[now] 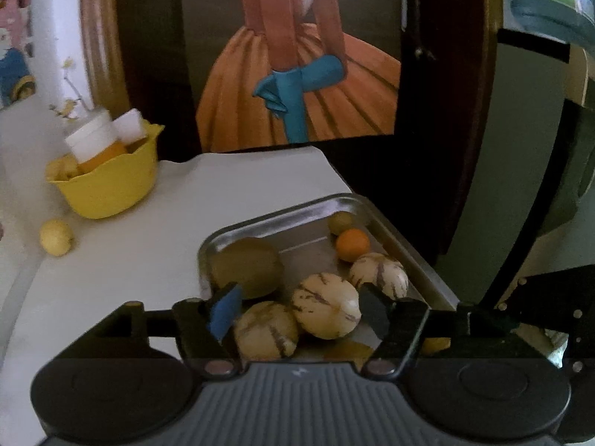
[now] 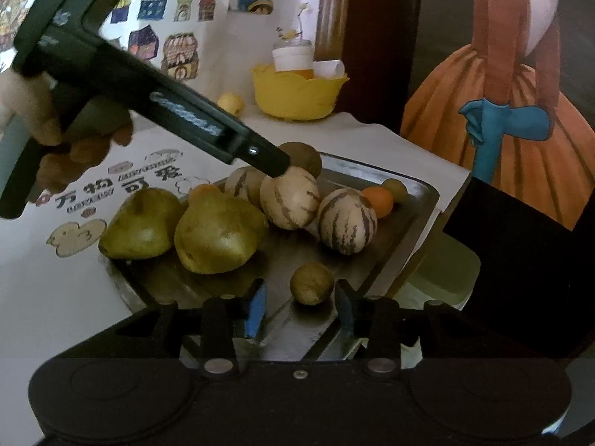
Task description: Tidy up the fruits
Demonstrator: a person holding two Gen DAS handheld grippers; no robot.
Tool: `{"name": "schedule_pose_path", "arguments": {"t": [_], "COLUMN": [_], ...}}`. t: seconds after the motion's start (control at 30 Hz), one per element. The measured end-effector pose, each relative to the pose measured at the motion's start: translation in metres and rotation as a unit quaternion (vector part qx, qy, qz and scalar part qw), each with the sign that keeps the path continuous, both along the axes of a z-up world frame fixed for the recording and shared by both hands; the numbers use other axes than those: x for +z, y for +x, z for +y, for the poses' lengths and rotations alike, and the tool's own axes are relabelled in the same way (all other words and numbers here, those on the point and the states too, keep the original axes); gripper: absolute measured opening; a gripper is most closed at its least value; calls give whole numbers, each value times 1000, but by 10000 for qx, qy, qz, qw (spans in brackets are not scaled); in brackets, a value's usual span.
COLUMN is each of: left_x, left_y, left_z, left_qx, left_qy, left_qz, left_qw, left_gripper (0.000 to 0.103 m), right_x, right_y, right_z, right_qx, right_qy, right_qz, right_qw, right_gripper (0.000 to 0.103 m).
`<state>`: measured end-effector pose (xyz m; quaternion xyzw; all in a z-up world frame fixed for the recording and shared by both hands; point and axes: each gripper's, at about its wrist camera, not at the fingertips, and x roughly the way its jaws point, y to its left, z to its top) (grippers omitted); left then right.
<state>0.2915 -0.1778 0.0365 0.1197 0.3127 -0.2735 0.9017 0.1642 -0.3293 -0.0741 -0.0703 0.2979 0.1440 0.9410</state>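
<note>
Right wrist view showed a white desk (image 2: 44, 297) carrying a metal tray (image 2: 420, 223) heaped with fruit, apparently the collecting place for the sorting job. Two green pears (image 2: 215, 234) lay on their sides at the tray's near-left end, stalk ends pointing toward the desk's left edge. Three striped melons (image 2: 347, 219) clustered mid-tray, the middle one lying with its long axis slanted toward the tray's far corner. A small orange (image 2: 378, 200) sat at the far side, a small brownish fruit (image 2: 311, 283) alone near the front rim. The left gripper (image 1: 299, 310) hung with its jaws apart around the middle melon, pads clear of it in the left wrist view, probably having just set it down. The right gripper (image 2: 301, 312) stood with jaws parted just behind the small brownish fruit, clamped on nothing. A yellow bowl (image 2: 297, 98) and a lemon (image 2: 230, 103) waited beyond the tray.
</note>
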Motion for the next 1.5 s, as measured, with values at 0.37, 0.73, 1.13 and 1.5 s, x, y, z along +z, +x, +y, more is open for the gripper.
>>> {"name": "schedule_pose_path", "arguments": {"t": [0.37,0.73,1.13,1.5], "left_x": [12,23,21,15], "left_y": [-27,-67,-116,-162], "left_z": [37,85,121,143], "left_qx": [587,1377,1866,2371], "left_qy": [-376,-770,-974,-1103], "left_qz": [-4,-137,-234,-453], "left_qw": [9976,9874,9773,9641], "left_gripper": [97,102,102,103], "right_x": [14,32,42,46], "right_y": [-17,-39,-70,-99], "right_z": [5,20,43,53], "right_qx": [-368,-613,-737,-1052], "right_qy": [353,573,612,903], "right_qz": [-264,-519,-813,-993], "right_qw": [9984,9951,9921,9854], "right_gripper": [60,78,91,102]}}
